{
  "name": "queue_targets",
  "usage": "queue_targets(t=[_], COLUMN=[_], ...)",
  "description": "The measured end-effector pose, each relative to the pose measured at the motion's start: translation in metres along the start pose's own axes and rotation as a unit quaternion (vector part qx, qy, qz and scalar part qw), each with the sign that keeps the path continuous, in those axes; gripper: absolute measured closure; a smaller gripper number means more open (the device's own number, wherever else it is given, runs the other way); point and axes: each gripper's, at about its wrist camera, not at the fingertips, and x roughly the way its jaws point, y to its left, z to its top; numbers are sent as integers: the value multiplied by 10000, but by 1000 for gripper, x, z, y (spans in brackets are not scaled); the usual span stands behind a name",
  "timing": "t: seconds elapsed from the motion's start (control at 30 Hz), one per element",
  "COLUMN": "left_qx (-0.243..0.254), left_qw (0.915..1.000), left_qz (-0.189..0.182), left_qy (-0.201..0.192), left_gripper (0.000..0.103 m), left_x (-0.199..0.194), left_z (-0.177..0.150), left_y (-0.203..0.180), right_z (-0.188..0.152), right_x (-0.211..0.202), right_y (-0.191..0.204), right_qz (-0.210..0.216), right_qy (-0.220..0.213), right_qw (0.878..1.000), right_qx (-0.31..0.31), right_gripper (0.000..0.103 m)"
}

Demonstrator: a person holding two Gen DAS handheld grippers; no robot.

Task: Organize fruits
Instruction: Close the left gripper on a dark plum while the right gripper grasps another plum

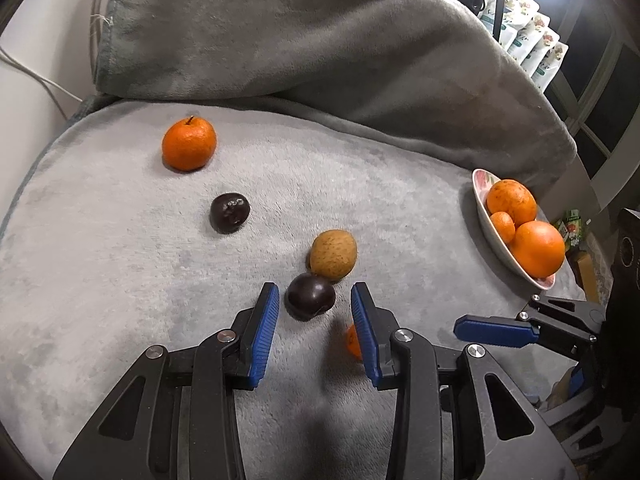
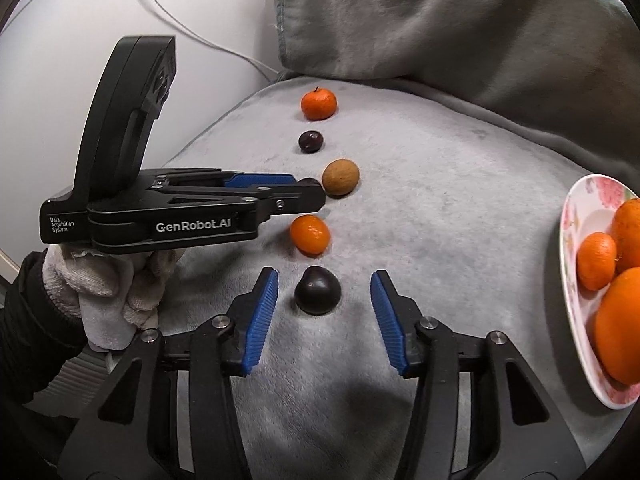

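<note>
both grippers gape empty, left gripper (image 1: pixel 315 300) bracketing 1 dark plum (image 1: pixel 310 296), right gripper (image 2: pixel 324 288) bracketing another plum (image 2: pixel 318 290), likely bound for the plate (image 2: pixel 576 216).

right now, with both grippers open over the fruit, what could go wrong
The left gripper brackets a dark plum that seems to touch the brown fruit; closing may nudge that one away. A small orange lies close beside its finger and could get bumped. The right gripper works nearby, so the tools could clash.

Matt plush grey blanket (image 1: pixel 120 260) — glossy dark plum (image 1: pixel 310 296), ribbed blue pads (image 1: pixel 264 332) on gripper.
</note>
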Motion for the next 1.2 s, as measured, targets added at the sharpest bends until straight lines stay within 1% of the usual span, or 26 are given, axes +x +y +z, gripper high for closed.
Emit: queue_targets(t=[0.1,0.17,0.2,0.4,0.5,0.77,1.07,1.2], left_qx=[-75,-143,-171,-102,-74,-147,-242,-224], left_qw=[9999,9998,9998,9999,10000,9998,9993,9991], left_qz=[-52,-75,-84,-31,-10,53,6,-59], left_qy=[52,65,64,28,4,-107,-282,-363], left_gripper=[70,76,77,80,80,81,81,81], left_x=[5,7,8,10,9,2,-20,-28], left_z=[1,2,3,3,1,-1,-5,-3], left_y=[3,6,6,4,3,3,6,-2], right_z=[0,0,0,0,1,0,-3,-6], right_x=[3,5,6,12,15,7,-19,-37], right_y=[1,2,2,8,9,7,-5,-15], right_qz=[-2,-12,-16,-80,-144,-147,-266,-345], right_qy=[41,64,78,176,241,115,-190,-369], right_qw=[10000,10000,10000,9997,9994,9997,9994,9986], right_qx=[-25,-45,-57,-172,-201,-129,64,181], right_gripper=[53,53,56,61,75,76,76,76])
